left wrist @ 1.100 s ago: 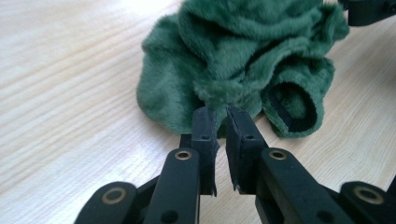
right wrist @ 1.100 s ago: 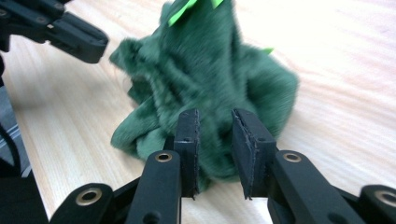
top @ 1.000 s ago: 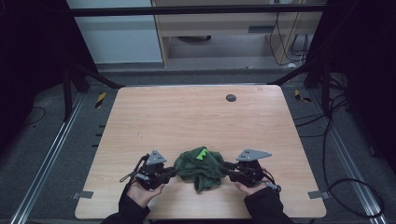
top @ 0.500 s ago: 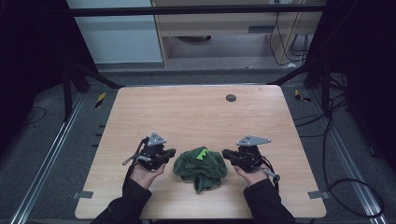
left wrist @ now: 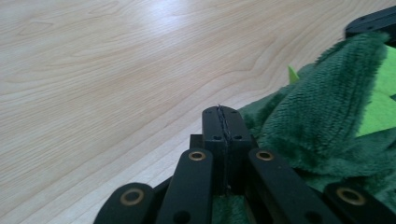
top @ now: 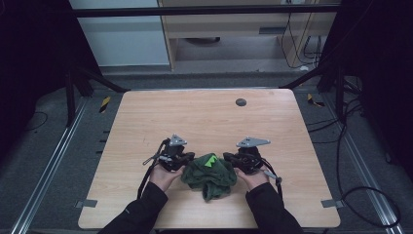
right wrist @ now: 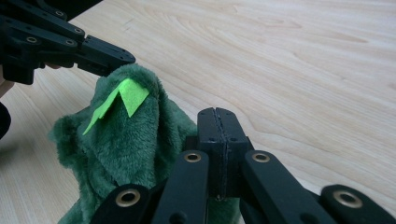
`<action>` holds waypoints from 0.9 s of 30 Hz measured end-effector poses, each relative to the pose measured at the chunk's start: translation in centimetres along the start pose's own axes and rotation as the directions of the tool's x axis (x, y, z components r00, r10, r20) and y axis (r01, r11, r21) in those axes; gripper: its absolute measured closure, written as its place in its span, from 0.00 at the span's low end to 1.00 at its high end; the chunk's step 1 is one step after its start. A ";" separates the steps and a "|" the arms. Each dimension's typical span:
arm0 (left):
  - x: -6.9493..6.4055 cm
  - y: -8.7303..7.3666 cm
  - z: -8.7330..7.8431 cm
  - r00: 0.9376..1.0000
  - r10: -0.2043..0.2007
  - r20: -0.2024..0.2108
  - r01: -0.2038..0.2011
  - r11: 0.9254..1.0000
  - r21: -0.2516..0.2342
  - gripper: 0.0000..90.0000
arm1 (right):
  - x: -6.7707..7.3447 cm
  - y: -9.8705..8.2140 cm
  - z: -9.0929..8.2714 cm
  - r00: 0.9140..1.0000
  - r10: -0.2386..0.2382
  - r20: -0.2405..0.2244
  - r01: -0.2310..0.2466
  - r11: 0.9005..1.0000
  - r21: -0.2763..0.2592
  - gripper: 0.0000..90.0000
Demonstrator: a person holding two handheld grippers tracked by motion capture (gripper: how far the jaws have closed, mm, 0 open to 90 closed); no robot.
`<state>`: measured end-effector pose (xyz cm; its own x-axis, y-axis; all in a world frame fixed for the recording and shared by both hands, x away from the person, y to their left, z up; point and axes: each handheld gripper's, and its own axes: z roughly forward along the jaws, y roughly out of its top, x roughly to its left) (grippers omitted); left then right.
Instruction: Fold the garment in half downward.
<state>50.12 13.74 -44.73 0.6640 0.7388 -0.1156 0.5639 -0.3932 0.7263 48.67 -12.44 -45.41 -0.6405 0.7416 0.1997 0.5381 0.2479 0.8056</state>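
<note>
Lying crumpled near the front edge of the table (top: 146, 122) is a dark green plush cloth (top: 209, 175), with a bright green patch (top: 210, 160) on its top. The left gripper (top: 187, 158) sits just left of the cloth, touching its edge, held in the person's left hand (top: 163, 175). The right gripper (top: 229, 158) sits just right of the cloth, against its other edge, held in the right hand (top: 251, 178). Seen along the left gripper (left wrist: 223, 126), its jaws are pressed together with no gap and nothing between them; the cloth (left wrist: 327, 116) lies beside them and partly under them. Seen along the right gripper (right wrist: 218, 128), its jaws are likewise closed flat on each other and empty, with the cloth (right wrist: 126, 140) heaped up just beside them and the patch (right wrist: 126, 98) folded over its peak. The left gripper (right wrist: 119, 56) reaches the top of that peak from the far side. Well beyond the cloth, near the table's far edge, is a small dark round spot (top: 240, 102).
</note>
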 end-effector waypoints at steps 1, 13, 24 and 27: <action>-0.1 0.0 0.0 1.000 0.001 0.009 -0.001 1.000 -0.002 1.00 | 0.1 0.0 0.1 1.000 0.000 -0.003 0.000 1.000 0.003 1.00; -1.9 -1.1 -1.7 0.996 0.059 0.061 -0.059 0.998 0.003 1.00 | 2.1 -0.4 -0.3 0.997 -0.039 -0.064 0.040 0.999 0.016 1.00; -3.5 -2.0 -3.3 0.991 0.093 0.098 -0.093 0.996 -0.010 1.00 | 3.3 -1.0 -1.1 0.993 -0.065 -0.096 0.067 0.998 0.021 1.00; -3.8 -2.3 -3.6 0.989 0.100 0.110 -0.099 0.995 -0.010 1.00 | 3.4 -1.3 -1.5 0.993 -0.064 -0.100 0.066 0.998 0.019 1.00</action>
<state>44.51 13.78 -43.45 0.7668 0.6314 -0.1160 0.4903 -0.4593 0.7407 44.96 -11.19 -44.91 -0.7252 0.6580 0.2025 0.5049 0.3082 0.8063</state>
